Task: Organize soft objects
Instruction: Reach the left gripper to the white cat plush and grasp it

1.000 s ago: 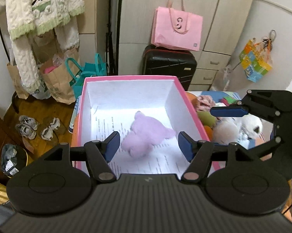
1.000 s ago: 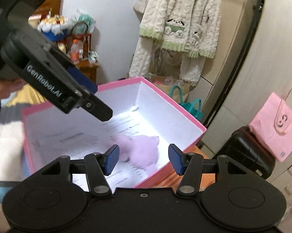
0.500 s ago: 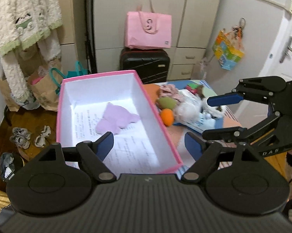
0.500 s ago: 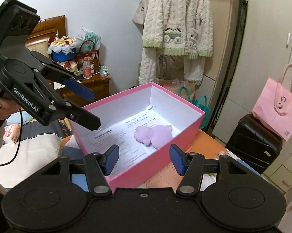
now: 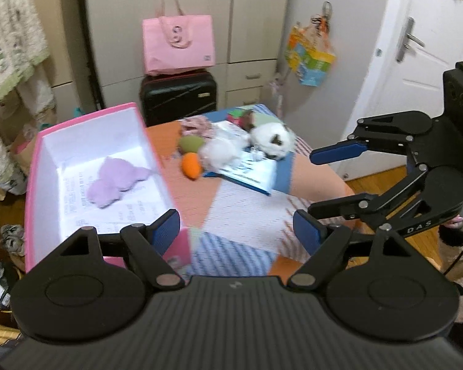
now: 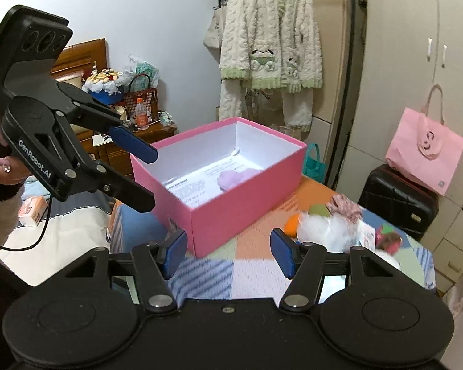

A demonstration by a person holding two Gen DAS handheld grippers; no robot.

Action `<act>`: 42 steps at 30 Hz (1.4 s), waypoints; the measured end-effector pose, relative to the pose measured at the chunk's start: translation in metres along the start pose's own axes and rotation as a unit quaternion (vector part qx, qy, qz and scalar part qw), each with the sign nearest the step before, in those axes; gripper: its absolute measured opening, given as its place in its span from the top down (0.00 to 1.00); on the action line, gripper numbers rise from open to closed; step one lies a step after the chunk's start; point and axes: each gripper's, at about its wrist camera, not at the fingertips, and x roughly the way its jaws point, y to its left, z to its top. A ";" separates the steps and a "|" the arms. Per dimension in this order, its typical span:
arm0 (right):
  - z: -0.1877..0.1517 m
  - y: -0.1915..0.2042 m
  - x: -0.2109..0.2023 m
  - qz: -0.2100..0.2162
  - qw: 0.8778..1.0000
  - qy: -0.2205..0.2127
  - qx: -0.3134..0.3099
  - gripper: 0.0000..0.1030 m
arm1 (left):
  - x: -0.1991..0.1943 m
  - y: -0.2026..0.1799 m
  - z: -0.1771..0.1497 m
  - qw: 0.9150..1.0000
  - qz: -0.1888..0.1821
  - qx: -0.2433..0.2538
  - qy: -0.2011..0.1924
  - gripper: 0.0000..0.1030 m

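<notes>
Both tongs, left and right, gape empty above the patchwork desk. A lilac plush lies in the pink box (far left). To its right an orange toy, a white plush and a booklet crowd together.

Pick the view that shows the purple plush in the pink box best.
Left wrist: it looks down into the pink box, so the whole purple plush shows. The right wrist view catches only its top over the box wall.
</notes>
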 end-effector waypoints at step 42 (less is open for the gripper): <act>-0.110 -0.153 0.077 -0.122 0.986 -0.025 0.110 0.26 | 0.240 -0.058 0.068 0.996 -0.059 -0.047 -0.045 0.23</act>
